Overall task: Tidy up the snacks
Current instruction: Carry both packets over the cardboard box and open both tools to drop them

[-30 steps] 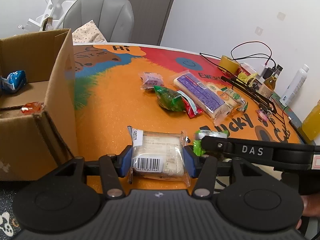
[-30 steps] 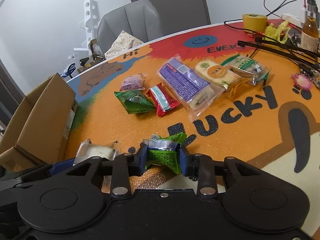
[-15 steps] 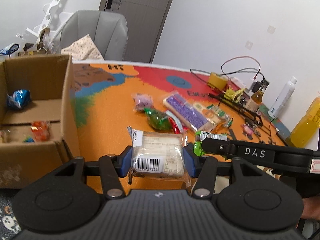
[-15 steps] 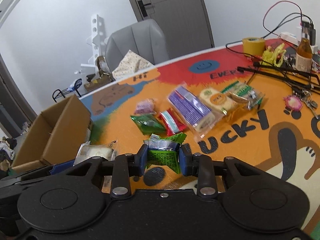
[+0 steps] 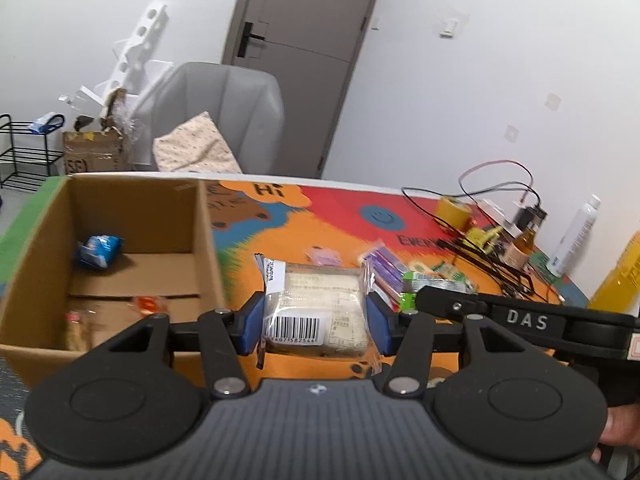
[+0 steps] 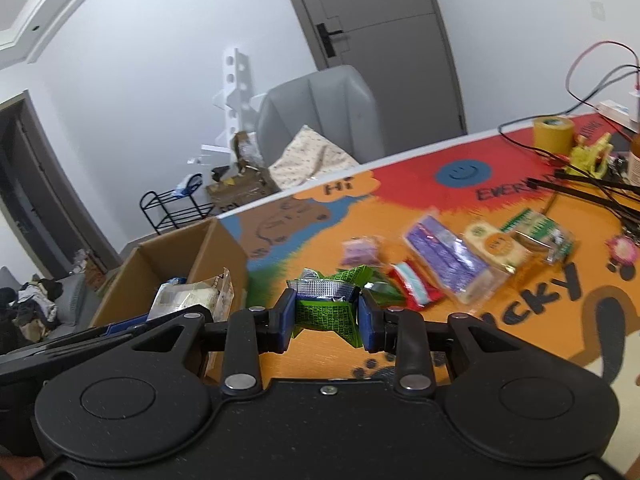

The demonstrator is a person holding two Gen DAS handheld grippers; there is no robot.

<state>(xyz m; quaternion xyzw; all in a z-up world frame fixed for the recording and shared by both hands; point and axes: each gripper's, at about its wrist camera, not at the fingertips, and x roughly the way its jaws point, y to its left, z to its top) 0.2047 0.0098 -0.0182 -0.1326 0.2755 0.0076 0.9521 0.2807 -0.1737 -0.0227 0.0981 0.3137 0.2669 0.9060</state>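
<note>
Carry to box | left gripper point(image 5: 316, 322) jaws pinching bread pack point(image 5: 316, 308) sideways, clear of counter point(image 5: 320, 220) | right gripper point(image 6: 326, 314) jaws clamping green packet point(image 6: 328, 312) | cardboard box point(image 5: 202, 236) left, open-topped for drop-in

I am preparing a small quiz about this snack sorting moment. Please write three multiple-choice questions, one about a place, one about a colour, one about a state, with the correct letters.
1. Where is the blue packet?
A. inside the cardboard box
B. on the chair
C. in the right gripper

2. What colour is the packet in the right gripper?
A. purple
B. green
C. white

3. What is the state of the left gripper?
A. open and free
B. shut on nothing
C. shut on the clear-wrapped cake

Answers:
1. A, it lies on the box floor.
2. B, the green packet sits between the pads.
3. C, both pads press the wrapper's sides.
</note>
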